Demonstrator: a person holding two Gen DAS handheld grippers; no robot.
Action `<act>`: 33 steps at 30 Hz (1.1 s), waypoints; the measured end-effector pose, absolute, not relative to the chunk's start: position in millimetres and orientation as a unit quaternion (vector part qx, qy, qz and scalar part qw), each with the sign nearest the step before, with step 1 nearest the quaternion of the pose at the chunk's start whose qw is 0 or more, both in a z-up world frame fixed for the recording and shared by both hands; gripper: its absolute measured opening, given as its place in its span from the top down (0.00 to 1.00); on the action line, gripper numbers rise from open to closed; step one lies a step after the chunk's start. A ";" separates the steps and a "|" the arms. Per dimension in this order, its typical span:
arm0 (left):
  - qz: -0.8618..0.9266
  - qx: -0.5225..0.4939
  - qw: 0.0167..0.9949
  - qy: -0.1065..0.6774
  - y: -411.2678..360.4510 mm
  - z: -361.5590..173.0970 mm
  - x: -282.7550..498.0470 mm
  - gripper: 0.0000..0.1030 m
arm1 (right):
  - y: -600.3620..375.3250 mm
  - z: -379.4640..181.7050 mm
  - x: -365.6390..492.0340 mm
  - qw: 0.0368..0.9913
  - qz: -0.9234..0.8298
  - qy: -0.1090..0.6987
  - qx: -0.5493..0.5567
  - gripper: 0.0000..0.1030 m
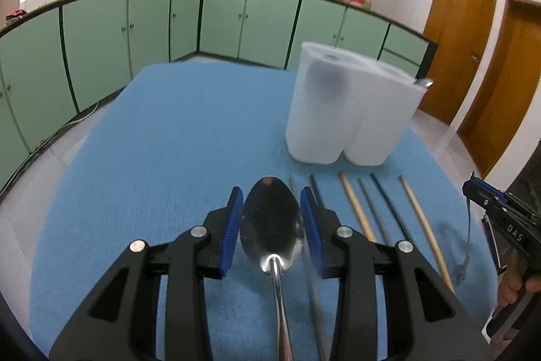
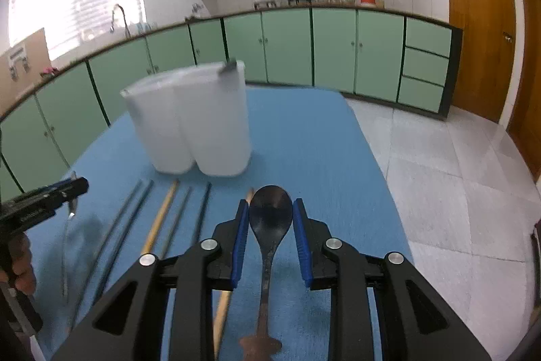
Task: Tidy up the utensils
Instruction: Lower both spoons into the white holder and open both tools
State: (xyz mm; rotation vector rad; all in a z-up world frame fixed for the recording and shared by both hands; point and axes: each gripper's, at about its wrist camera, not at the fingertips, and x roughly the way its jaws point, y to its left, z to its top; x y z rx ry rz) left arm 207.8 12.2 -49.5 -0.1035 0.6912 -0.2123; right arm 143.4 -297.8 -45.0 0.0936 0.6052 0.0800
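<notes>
In the left wrist view, the left gripper [image 1: 271,227] held a shiny steel spoon [image 1: 271,225] with its bowl between the blue pads [image 1: 231,230], the handle running back under the camera; the jaws looked clenched on the bowl's edges, lifted above the blue tablecloth [image 1: 162,141]. Ahead and to the right stood the frosted white two-compartment utensil holder [image 1: 345,110], a metal tip poking from its far compartment. Between spoon and holder lay a row of chopsticks [image 1: 372,208], some dark, some pale bamboo. The right gripper [image 1: 473,188] showed at the frame's right edge.

In the right wrist view, the right gripper [image 2: 270,225] clasped a dark, worn spoon [image 2: 270,219] the same way, its jaws seemingly closed on the bowl. The utensil holder [image 2: 192,124] stood ahead to the left, chopsticks [image 2: 162,219] on the cloth between, and the left gripper [image 2: 72,188] reached in from the left edge.

Judging by this, both spoons were mid-carry toward the holder. The next move likely called for raising each spoon over the rim and tipping it handle-down into a compartment. The tall rim and the other gripper's nearness were the main obstacles.
</notes>
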 end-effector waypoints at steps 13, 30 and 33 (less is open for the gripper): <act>-0.116 -0.052 0.967 0.220 5.9 -7.0 176.9 0.67 | -298.5 0.6 119.4 0.972 0.055 0.221 0.052 0.75; -0.114 -0.054 0.980 0.151 5.9 33.2 180.3 0.67 | -288.1 44.0 125.0 0.982 0.077 0.168 0.036 0.75; -0.115 -0.052 0.982 0.138 3.9 43.9 183.8 0.67 | -284.6 53.7 128.3 0.984 0.081 0.158 0.031 0.75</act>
